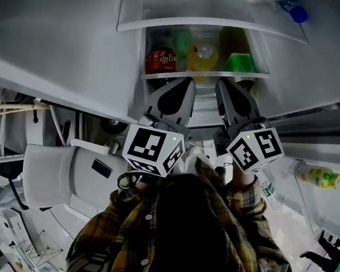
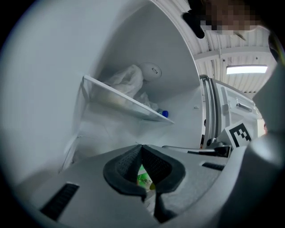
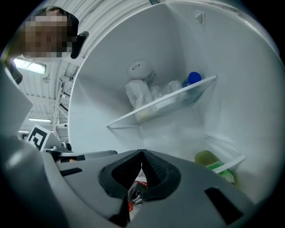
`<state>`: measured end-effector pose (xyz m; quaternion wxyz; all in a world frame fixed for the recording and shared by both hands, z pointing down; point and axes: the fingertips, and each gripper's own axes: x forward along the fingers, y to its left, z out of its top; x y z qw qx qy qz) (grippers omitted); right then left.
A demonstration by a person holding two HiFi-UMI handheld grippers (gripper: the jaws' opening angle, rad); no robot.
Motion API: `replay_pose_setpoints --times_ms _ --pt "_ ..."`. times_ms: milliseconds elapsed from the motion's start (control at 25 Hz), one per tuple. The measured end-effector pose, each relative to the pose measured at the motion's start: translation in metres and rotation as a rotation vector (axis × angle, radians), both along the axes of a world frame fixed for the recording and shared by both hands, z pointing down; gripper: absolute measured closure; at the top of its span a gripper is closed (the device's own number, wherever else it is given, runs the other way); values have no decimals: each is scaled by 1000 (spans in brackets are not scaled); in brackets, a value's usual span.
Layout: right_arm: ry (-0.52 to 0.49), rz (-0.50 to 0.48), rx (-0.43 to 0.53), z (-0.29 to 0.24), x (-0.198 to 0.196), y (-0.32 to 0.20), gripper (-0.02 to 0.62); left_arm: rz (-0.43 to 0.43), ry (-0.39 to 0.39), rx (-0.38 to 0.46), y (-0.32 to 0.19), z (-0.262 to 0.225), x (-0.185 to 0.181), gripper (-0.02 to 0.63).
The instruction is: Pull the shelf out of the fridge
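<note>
You stand at the open fridge (image 1: 61,28) with both tools level and aimed at the lower shelf (image 1: 205,75), the one that looks due to come out. It lies straight ahead of the tools and carries a red can (image 1: 160,60), a yellow bottle (image 1: 202,55) and a green carton (image 1: 241,63). Its long axis runs side to side across the fridge, so its front edge crosses the line of both tools. The left tool (image 1: 187,79) sits at that edge towards the shelf's left end, just in front of the red can. The right tool (image 1: 223,82) sits beside it towards the shelf's right end, just in front of the green carton. Neither is clearly the nearer, and whether either touches the edge can't be told. On each tool the jaws are closed together at the tips with nothing pinched between them. Only the shelf's load shows through the gap under the pads. The upper shelf (image 1: 197,23) sits above the lower one, well clear of both tools. The pull likely has to come straight back towards you, evenly on both sides, or the shelf may skew and its load slide.
</note>
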<state>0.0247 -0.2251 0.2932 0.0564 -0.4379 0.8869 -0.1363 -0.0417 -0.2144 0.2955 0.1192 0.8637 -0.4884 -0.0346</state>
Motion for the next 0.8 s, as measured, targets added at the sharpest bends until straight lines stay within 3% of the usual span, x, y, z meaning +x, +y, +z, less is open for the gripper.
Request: replay_pose_setpoints --times_ms 320,800 --pt "-9 -61 -29 11 18 -14 577 -65 1 -19 -9 6 15 603" --pt "-75 -121 -100 27 18 -26 574 -87 48 -83 -20 23 16 600"
